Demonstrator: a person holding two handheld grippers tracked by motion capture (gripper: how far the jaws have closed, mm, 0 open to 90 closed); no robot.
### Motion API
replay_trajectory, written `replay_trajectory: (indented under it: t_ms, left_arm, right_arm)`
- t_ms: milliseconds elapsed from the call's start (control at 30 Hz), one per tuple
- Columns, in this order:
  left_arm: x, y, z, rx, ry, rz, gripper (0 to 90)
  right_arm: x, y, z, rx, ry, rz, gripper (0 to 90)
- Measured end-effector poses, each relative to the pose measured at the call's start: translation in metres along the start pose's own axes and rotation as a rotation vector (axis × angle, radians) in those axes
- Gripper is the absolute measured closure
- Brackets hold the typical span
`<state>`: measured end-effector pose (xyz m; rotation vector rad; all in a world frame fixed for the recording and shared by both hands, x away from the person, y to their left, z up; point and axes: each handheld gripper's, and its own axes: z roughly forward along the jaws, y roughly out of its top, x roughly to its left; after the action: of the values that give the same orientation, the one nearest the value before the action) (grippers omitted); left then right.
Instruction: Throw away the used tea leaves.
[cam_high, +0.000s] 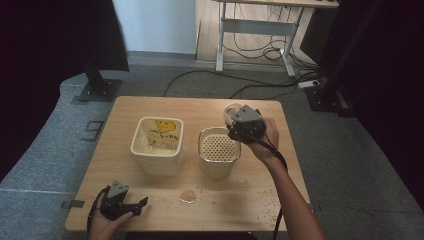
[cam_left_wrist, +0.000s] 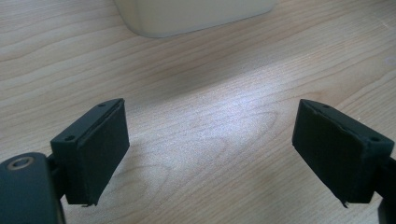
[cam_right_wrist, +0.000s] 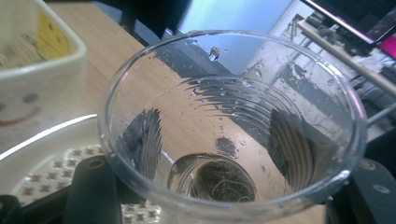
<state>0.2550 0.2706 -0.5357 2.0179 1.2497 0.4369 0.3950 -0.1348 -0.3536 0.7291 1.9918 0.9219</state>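
The right gripper (cam_high: 239, 121) holds a clear plastic cup (cam_high: 231, 113) above the far right part of the wooden table (cam_high: 150, 207), its jaws clamped on the cup's ribbed wall from two sides. In the right gripper view the cup (cam_right_wrist: 231, 126) lies tipped well off upright: its long axis runs roughly along the jaws, its open mouth faces the camera and its base points away, toward the far edge of the table. Droplets cling to the inner wall, and a dark patch shows at the bottom, though whether that is residue in the cup or something seen through the base I cannot tell. In the high view the cup sits just past the far rim of a cream container with a perforated insert (cam_high: 219, 147), and the same insert (cam_right_wrist: 56, 163) shows below and to the left of the cup in the right gripper view. To the left of that container stands a second cream tub (cam_high: 156, 145), square with rounded corners, with a yellow smiley picture inside; its wall, bearing a faint printed face, appears as the tub (cam_right_wrist: 32, 88) in the right gripper view. A small wet spot (cam_high: 188, 196) lies on the table in front of the two containers, and fine specks are scattered over the near right area. The left gripper (cam_high: 131, 206) rests low at the near left corner, well apart from the containers, with its jaws spread wide and nothing between them; the left gripper view shows bare wood between them.
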Motion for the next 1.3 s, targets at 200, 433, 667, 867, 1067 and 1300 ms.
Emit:
replay_trajectory:
  t_ms: [200, 433, 667, 867, 1067, 1300]
  left_arm:
    - [0.000, 0.000, 0.000, 0.002, -0.001, 0.005, 10.5]
    - [0.000, 0.000, -0.001, -0.001, 0.002, 0.005, 10.5]
    - [-0.001, 0.001, 0.000, 0.004, 0.001, 0.009, 10.5]
    - [-0.003, 0.002, 0.001, 0.011, -0.003, 0.017, 10.5]
    - [-0.004, 0.002, 0.002, 0.010, -0.006, 0.017, 10.5]
    - [-0.002, 0.002, 0.001, 0.011, -0.004, 0.014, 10.5]
  right_arm:
    - [0.005, 0.004, 0.002, 0.053, -0.053, -0.119, 35.2]
    - [0.009, 0.008, 0.007, 0.116, -0.131, -0.271, 35.5]
    - [0.025, 0.008, 0.016, 0.209, -0.228, -0.580, 35.8]
    - [0.039, 0.006, 0.024, 0.239, -0.259, -0.766, 36.2]
    - [0.060, -0.001, 0.035, 0.295, -0.341, -1.090, 36.8]
    - [0.075, -0.009, 0.045, 0.319, -0.412, -1.390, 38.0]
